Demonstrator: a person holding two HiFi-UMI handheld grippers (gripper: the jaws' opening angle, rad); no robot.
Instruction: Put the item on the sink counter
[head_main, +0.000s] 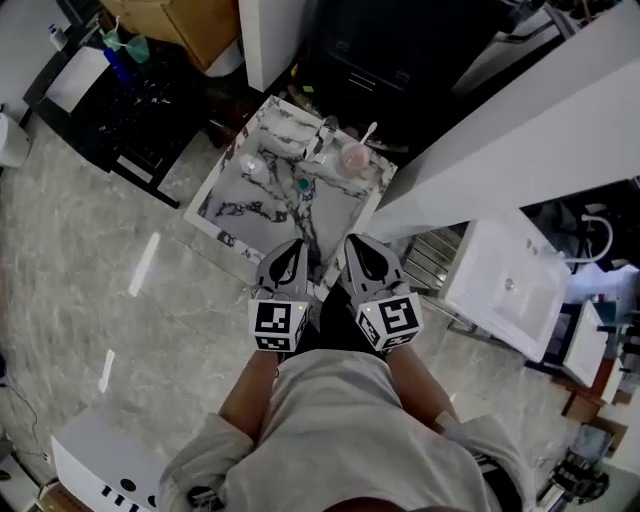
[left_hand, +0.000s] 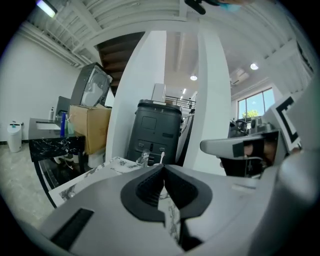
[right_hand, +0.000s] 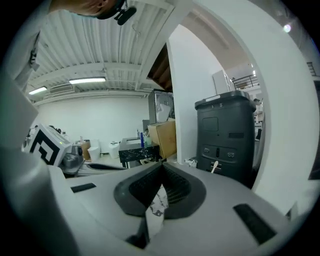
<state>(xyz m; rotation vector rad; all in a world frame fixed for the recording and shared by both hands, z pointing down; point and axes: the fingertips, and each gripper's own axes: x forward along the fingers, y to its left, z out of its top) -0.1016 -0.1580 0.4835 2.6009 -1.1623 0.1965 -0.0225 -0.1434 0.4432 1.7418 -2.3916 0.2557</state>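
Stretching under everything is a glossy grey marble floor, with a white basin unit at the right. A white, black-veined marble tabletop with a sunken basin lies ahead of the person. The left hand-held gripper and right hand-held gripper hover over its near edge, jaws pressed together, empty. A pink cup holding a toothbrush stands at the far edge, beside the faucet.

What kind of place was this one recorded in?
Probably a bathroom mock-up inside a large workshop or showroom, not a home: a marble-patterned sink counter with a faucet stands out on open floor, a separate white basin sits nearby, and a cardboard box stands behind.
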